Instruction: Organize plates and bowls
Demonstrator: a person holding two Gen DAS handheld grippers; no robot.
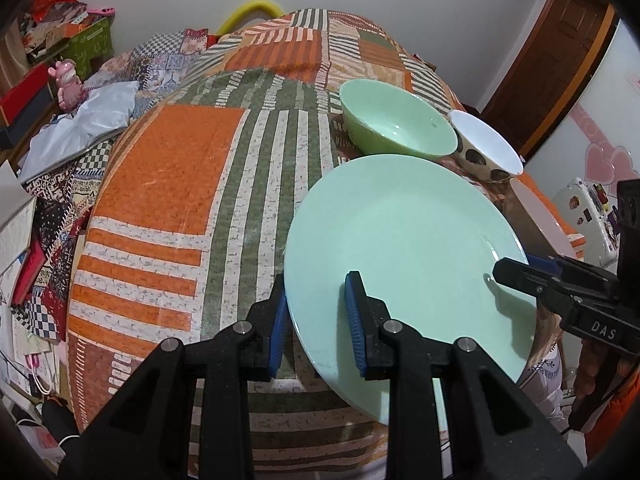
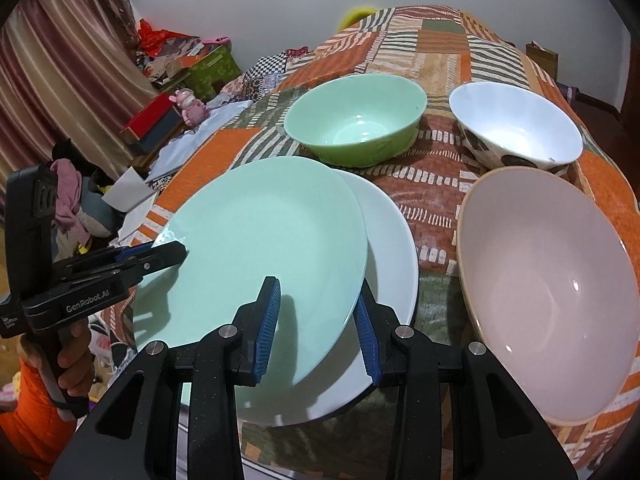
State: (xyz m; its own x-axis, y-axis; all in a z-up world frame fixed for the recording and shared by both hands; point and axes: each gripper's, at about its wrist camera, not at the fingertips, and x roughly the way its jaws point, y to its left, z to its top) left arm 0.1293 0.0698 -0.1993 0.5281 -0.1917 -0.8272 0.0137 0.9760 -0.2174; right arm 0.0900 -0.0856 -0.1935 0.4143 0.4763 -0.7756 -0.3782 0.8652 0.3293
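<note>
A mint green plate (image 1: 408, 248) (image 2: 264, 248) hangs tilted over a white plate (image 2: 384, 248) on the patchwork cloth. My left gripper (image 1: 316, 320) has its jaws around the plate's left rim, with a gap at the pads. My right gripper (image 2: 318, 324) straddles the plate's right rim the same way; it also shows in the left wrist view (image 1: 520, 272). A green bowl (image 2: 356, 120) (image 1: 396, 120) and a white spotted bowl (image 2: 516, 124) (image 1: 484, 148) stand behind. A large pinkish bowl (image 2: 548, 280) stands at the right.
The cloth-covered table (image 1: 168, 184) stretches left of the plates. Boxes, clothes and a pink toy (image 1: 68, 84) clutter the floor at the left. A wooden door (image 1: 560, 56) is at the back right.
</note>
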